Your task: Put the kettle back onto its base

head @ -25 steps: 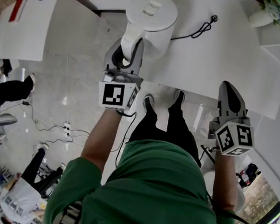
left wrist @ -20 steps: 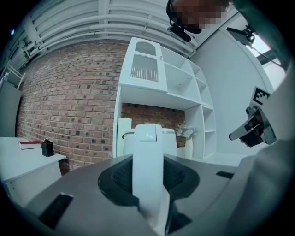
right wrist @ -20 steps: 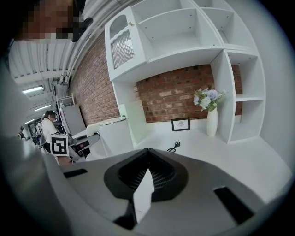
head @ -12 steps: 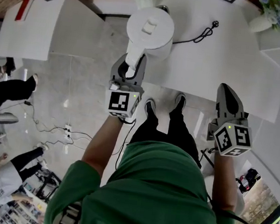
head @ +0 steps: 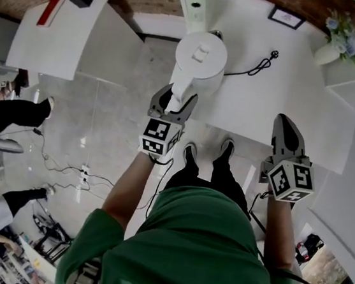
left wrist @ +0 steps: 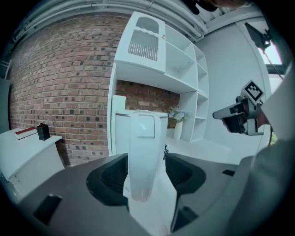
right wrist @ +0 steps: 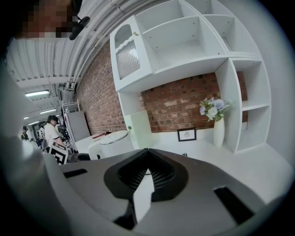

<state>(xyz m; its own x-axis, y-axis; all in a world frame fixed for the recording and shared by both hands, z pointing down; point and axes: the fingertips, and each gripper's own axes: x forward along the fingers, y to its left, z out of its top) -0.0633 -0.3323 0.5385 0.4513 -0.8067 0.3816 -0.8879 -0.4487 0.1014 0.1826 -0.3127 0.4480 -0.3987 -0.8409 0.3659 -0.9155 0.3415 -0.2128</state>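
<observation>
While the kettle stands upright on the white counter, near its front edge, the left gripper is letting go: its jaws are opening, with the kettle's handle between them and a gap showing at each pad. The base cannot be made out; the kettle's body covers it. A black cord runs out from beneath the kettle to a plug lying on the counter. The right gripper hangs well apart over the counter's edge, jaws closed together on nothing. Step judged: release after set-down, with the task near its end. The next move calls for drawing the left gripper straight back off the handle without snagging it, lest the kettle be dragged or tipped from its seat.
</observation>
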